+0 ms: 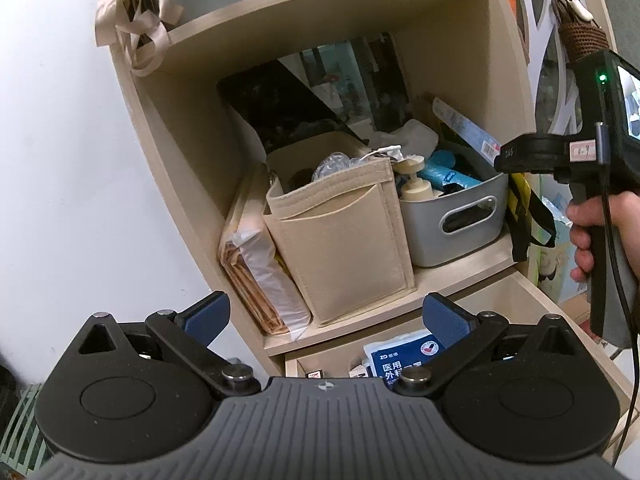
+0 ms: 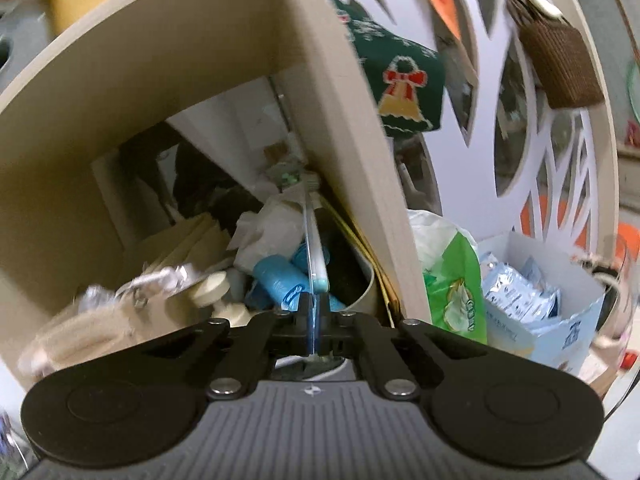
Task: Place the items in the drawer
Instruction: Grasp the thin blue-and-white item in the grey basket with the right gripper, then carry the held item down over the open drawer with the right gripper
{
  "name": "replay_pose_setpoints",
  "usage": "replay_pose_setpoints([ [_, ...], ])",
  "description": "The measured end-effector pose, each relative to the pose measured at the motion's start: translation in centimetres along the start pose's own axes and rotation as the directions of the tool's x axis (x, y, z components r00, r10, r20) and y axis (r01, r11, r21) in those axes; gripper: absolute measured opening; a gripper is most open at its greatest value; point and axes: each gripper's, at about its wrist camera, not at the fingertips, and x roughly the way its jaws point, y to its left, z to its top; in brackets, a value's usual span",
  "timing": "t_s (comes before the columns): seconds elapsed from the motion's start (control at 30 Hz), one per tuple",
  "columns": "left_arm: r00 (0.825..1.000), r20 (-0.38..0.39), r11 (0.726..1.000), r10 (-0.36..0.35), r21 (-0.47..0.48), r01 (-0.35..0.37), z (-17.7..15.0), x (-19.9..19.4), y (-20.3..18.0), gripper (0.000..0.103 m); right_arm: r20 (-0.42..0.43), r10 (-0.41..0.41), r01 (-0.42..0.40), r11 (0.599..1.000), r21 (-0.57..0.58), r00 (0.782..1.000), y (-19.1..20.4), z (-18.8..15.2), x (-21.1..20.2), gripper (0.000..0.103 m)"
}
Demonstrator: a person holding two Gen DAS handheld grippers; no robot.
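Observation:
My left gripper (image 1: 326, 316) is open and empty, held in front of a wooden shelf unit (image 1: 432, 280). Below the shelf the drawer (image 1: 532, 300) stands open, with a blue-and-white medical pack (image 1: 394, 354) inside. My right gripper (image 2: 316, 312) is shut on a thin flat packaged item, a toothbrush pack (image 2: 314, 248), seen edge-on, over the grey bin (image 2: 366, 292). In the left wrist view that pack (image 1: 466, 128) sticks up from the grey bin (image 1: 452, 224), with the right gripper's body (image 1: 560, 152) just right of it.
A beige felt organiser (image 1: 344, 244) stands left of the grey bin, with paper bags (image 1: 256, 272) beside it. The bin holds a pump bottle (image 1: 416, 184) and blue rolls (image 2: 276, 280). A green packet (image 2: 456, 284) and a box of sachets (image 2: 520, 284) sit right of the shelf.

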Motion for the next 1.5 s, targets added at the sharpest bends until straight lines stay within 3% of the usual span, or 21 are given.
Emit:
replay_pose_setpoints([
  [0.3,1.000,-0.006,1.000,0.001,-0.010,-0.001,-0.2,-0.1,0.2,0.103,-0.081,-0.023,0.017,0.997,-0.081,0.996,0.8,-0.8,0.8,0.006],
  [0.57,1.000,-0.010,1.000,0.004,-0.014,-0.004,-0.2,-0.1,0.5,0.103,-0.092,-0.040,0.030,0.993,-0.111,0.995,0.8,-0.8,1.1,0.008],
  [0.63,1.000,-0.009,1.000,0.002,-0.013,-0.003,-0.2,-0.1,0.5,0.103,-0.089,-0.039,0.029,0.994,-0.110,0.995,0.8,-0.8,0.9,0.011],
  [0.8,1.000,-0.005,1.000,-0.009,-0.005,0.009,-0.2,-0.2,0.3,0.103,-0.080,-0.042,0.033,0.994,-0.102,0.996,0.3,-0.6,0.6,0.033],
  [0.93,1.000,-0.002,1.000,-0.009,-0.002,0.009,-0.2,-0.3,0.3,0.103,-0.077,-0.031,0.028,0.999,-0.038,0.997,-0.9,-0.1,0.8,0.038],
  [1.0,1.000,-0.005,1.000,-0.009,-0.004,0.009,-0.2,-0.2,0.4,0.103,-0.068,0.044,-0.040,0.997,0.065,0.997,-2.2,0.3,1.0,0.042],
  [1.1,1.000,-0.008,1.000,-0.005,-0.005,0.005,-0.2,-0.2,0.5,0.103,-0.086,0.127,-0.096,0.950,0.298,0.988,-4.7,0.6,2.2,0.045],
  [1.27,1.000,-0.014,1.000,-0.001,-0.003,0.001,-0.2,-0.1,0.5,0.103,-0.046,0.192,-0.149,0.874,0.463,0.980,-6.8,0.4,3.2,0.047],
  [1.37,1.000,-0.016,1.000,0.001,-0.003,-0.001,-0.2,-0.1,0.5,0.103,-0.064,0.200,-0.139,0.845,0.517,0.978,-7.4,0.2,4.2,0.046],
  [1.5,1.000,-0.021,1.000,0.001,-0.005,-0.001,-0.3,0.0,0.5,0.103,-0.082,0.176,-0.104,0.834,0.542,0.981,-7.7,-0.2,4.8,0.032],
])
